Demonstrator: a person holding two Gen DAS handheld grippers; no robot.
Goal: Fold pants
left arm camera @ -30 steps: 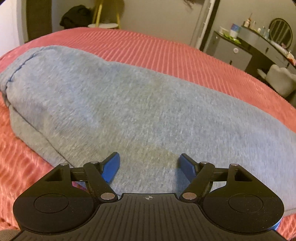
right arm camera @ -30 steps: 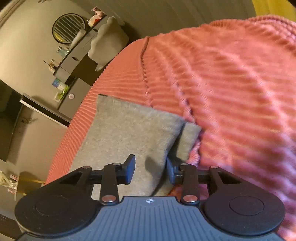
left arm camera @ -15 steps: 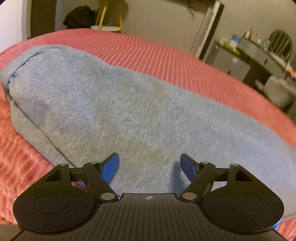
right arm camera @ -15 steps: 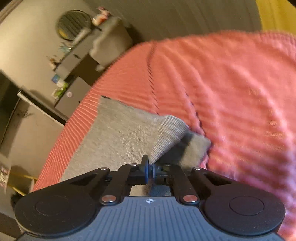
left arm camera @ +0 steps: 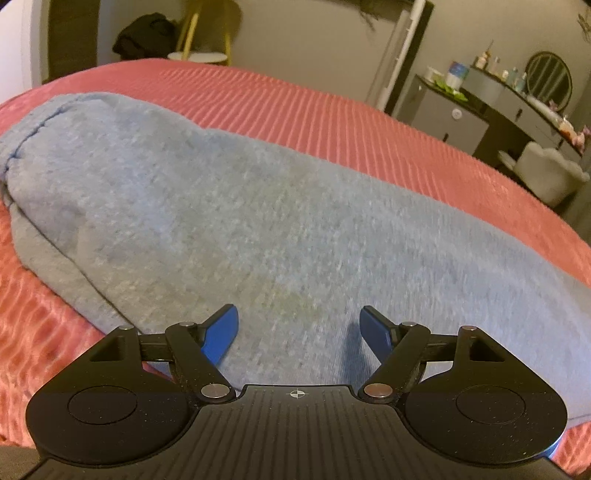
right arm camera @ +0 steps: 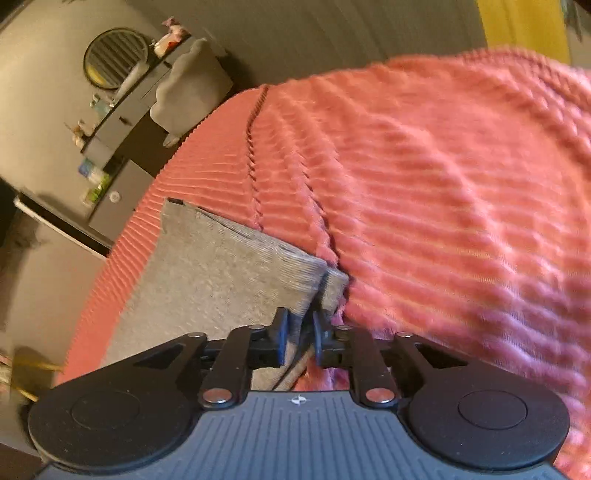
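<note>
Grey sweatpants [left arm camera: 258,206] lie folded lengthwise on a coral ribbed bedspread [left arm camera: 332,110]. My left gripper [left arm camera: 299,328] hovers just over the wide part of the pants, its blue pads wide open with nothing between them. In the right wrist view the ribbed leg cuffs [right arm camera: 266,258] lie stacked at the pants' end. My right gripper [right arm camera: 300,328] sits at the cuffs' near corner. Its jaws are opening, a narrow gap apart. The cuff corner lies between the pads, and they do not clamp it.
The bedspread [right arm camera: 443,184] stretches on past the cuffs. Off the bed stand a grey dresser [left arm camera: 454,118] with a round mirror, a pale fluffy chair [left arm camera: 546,173], a yellow-legged stool [left arm camera: 199,55] and a dark clothes pile [left arm camera: 144,33].
The right gripper closed on the cuff corner and lifted it; now its jaws have parted and the cuff lies flat again. The left gripper stayed open over the pants.
</note>
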